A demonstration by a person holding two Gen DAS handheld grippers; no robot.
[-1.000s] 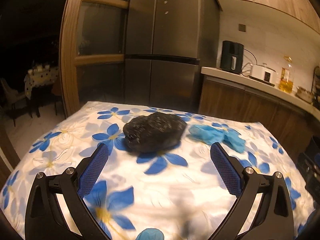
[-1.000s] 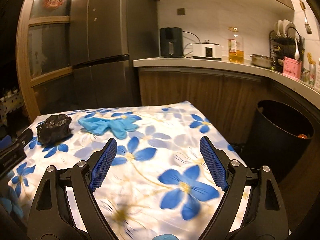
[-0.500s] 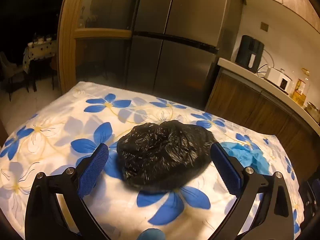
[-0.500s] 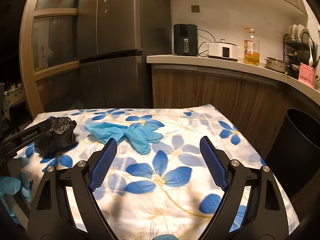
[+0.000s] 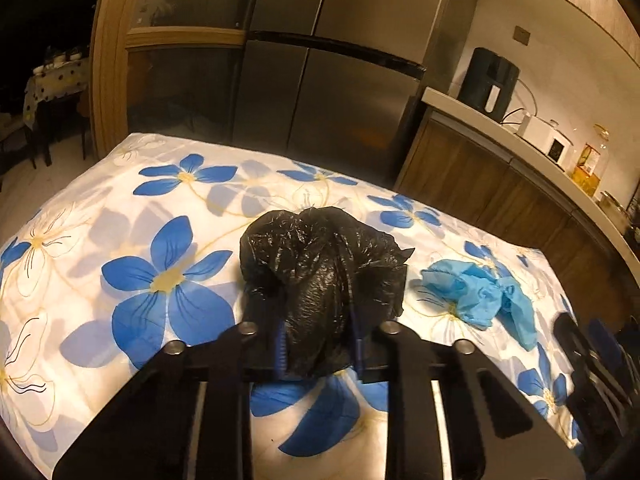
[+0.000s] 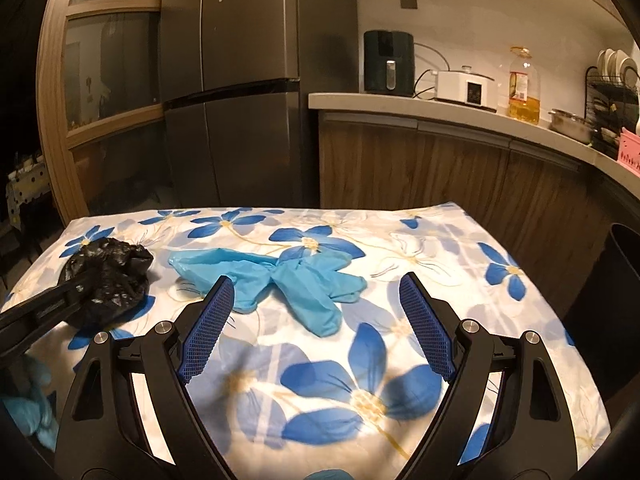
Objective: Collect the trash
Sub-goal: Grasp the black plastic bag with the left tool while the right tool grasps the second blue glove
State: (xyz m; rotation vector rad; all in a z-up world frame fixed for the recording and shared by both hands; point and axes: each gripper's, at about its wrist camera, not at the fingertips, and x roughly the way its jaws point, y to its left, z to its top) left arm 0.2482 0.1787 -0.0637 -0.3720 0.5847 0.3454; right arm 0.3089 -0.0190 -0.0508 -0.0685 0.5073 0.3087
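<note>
Closure of the left gripper (image 5: 318, 344) is the change on record: its jaws stood wide either side of the crumpled black plastic bag (image 5: 324, 264) half a second ago and have just been closing, and now they are drawn in tight, with the blue pads pressing into the bag's near end. The bag bulges above and beyond the pads, so the hold is on a pinch of film, not the whole bundle. In the right wrist view the same bag (image 6: 106, 280) sits near the left edge of the bench (image 6: 460, 248), which is covered in a white cloth printed with blue flowers, and whether it rests on the cloth or is just clear of it cannot be told.

The right gripper (image 6: 316, 328) has come forward toward the pair of crumpled light-blue disposable gloves (image 6: 280, 276) lying at mid-bench. Its jaws stand wide apart and hold nothing; the gloves lie just beyond the fingertips, untouched.

Assessment: the first piece of trash appears secured and ready to lift. The gloves remain to be collected. A dark round bin (image 6: 616, 300) stands beyond the bench's right edge, the likely destination.
</note>
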